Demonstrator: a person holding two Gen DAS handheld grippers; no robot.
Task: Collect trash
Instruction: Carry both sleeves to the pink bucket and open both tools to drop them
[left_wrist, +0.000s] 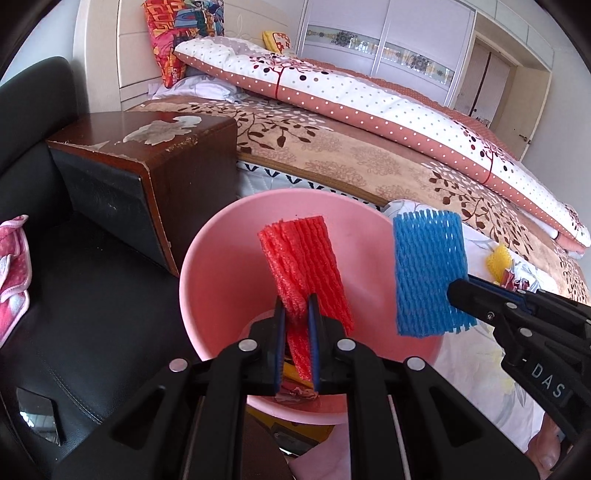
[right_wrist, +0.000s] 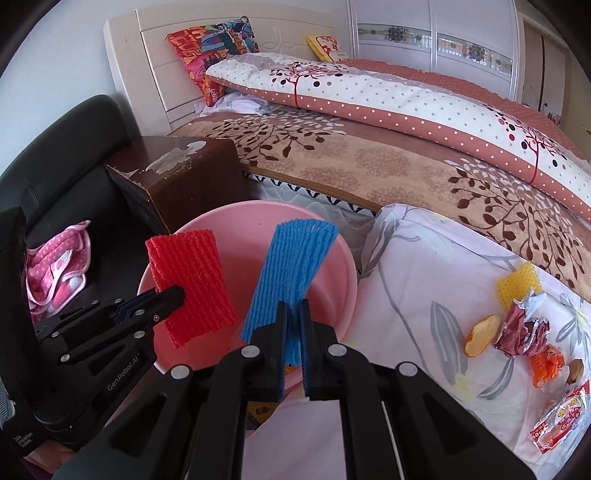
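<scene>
The drop step is in hand: the left tool (left_wrist: 295, 310) grips a red foam fruit net (left_wrist: 304, 266) over the pink basin (left_wrist: 207, 258); the right tool (right_wrist: 293, 314) clamps a blue foam fruit net (right_wrist: 291, 273) just above the rim; both need only open their jaws next.

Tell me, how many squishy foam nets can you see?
3: red net in the left gripper, blue net in the right gripper, yellow net on the bed. Others may be hidden.

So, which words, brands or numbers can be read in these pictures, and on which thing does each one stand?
"DAS": on the black body of the right tool, seen from the left wrist view; the rest is cut off.
"GenRobot.AI": on the black body of the left tool, seen from the right wrist view.
Small white print lower on that body: too small to read.
Red and yellow snack wrapper: print blurred, unreadable.
</scene>
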